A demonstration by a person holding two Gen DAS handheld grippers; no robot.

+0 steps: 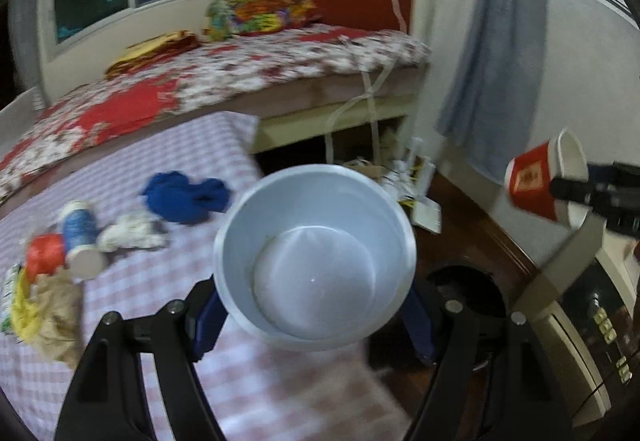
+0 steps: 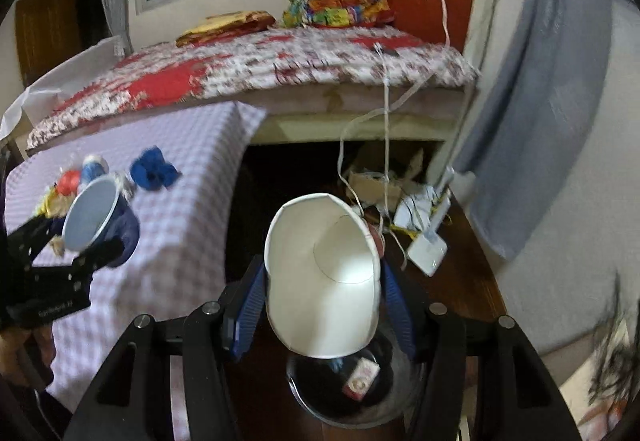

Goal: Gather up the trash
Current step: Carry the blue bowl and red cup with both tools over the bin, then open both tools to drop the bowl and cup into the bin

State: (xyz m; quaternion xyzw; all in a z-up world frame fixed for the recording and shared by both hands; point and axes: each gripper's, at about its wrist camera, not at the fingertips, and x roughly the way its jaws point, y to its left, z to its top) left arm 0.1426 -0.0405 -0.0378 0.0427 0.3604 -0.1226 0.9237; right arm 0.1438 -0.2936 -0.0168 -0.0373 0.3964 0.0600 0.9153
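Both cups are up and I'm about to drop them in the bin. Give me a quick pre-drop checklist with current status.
1. Left gripper holds blue cup: ok.
2. Right gripper holds red cup: ok, rim squashed.
3. Cups empty: ok, both show bare insides.
4. Bin below red cup: ok, directly beneath.
5. Bin below blue cup: not ok, cup overlaps the table edge.
6. Table cleared: not ok, can, blue cloth and wrappers remain.
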